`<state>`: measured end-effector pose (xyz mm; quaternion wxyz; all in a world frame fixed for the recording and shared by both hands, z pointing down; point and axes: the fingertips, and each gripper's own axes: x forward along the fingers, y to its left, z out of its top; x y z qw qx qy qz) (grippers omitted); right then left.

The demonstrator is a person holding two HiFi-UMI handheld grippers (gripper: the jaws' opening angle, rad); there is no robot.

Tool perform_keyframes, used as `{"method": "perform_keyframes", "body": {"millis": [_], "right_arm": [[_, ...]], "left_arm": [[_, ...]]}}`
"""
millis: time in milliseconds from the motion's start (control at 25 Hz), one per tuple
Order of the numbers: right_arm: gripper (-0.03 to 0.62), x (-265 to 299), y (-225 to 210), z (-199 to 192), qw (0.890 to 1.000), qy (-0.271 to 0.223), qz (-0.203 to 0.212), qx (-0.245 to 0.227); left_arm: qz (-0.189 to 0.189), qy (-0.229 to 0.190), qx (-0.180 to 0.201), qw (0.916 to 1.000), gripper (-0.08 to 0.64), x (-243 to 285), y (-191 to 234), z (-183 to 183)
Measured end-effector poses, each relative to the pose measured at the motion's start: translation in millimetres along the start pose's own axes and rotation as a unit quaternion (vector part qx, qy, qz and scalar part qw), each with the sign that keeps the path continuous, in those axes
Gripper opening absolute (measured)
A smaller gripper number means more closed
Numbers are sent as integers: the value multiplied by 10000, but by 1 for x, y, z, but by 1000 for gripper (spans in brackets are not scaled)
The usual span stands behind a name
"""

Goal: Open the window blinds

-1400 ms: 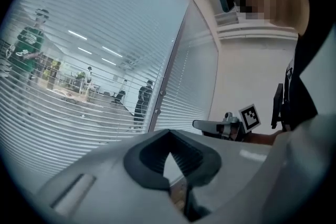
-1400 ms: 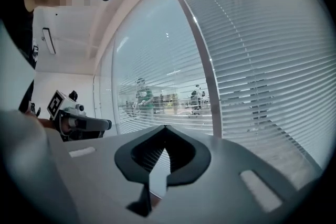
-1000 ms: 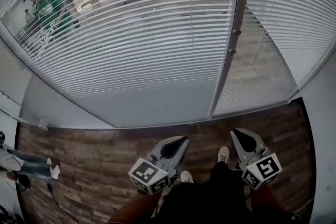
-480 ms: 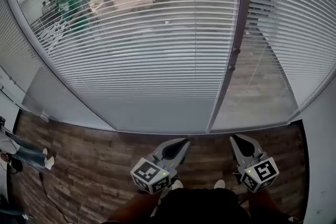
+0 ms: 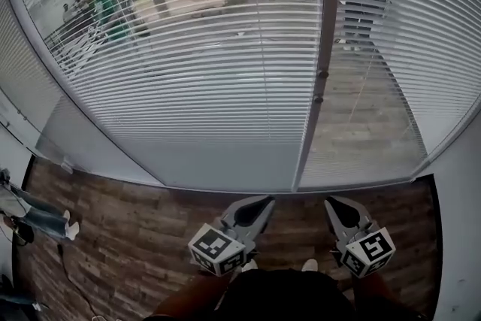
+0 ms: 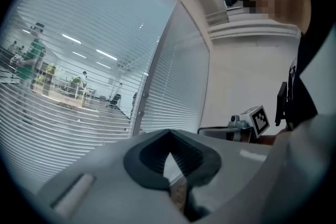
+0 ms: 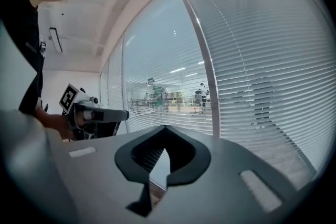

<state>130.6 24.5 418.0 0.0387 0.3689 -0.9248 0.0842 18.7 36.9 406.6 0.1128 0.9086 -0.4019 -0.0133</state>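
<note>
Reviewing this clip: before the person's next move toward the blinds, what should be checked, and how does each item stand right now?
1. Left gripper free: ok, jaws together, nothing between them.
2. Right gripper free: ok, jaws together, empty.
3. Jaws ready to take a control: not ok, both are shut.
4. Grippers at the blinds: not ok, both are low over the wooden floor, short of them.
5. Wand or cord found: cannot tell. A thin line shows right of the frame post, but what it is stays unclear.
6. Blinds opened: not ok, they hang lowered, only partly tilted.
</note>
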Motion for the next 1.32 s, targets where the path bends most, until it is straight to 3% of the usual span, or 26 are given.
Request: {"method": "perform_keyframes", "body": {"millis": [400,680,1080,1320], "right_arm": [[23,1,8,8,9998,-127,-12,-120],[21,-2,12,-12,9998,-153,-52,-101],[21,-7,12,5,9997,-130,-137,-149],[21,-10,20,-34,9997,-140,-162,-136]], "left_arm": [[-15,110,-18,9999,0,-8,0,-6],[-1,135,1,9999,0,-12,-1,-22],[-93,108,0,9999,0,-11,-7,-4],[-63,149,52,9999,0,-22,-6,-39]]}}
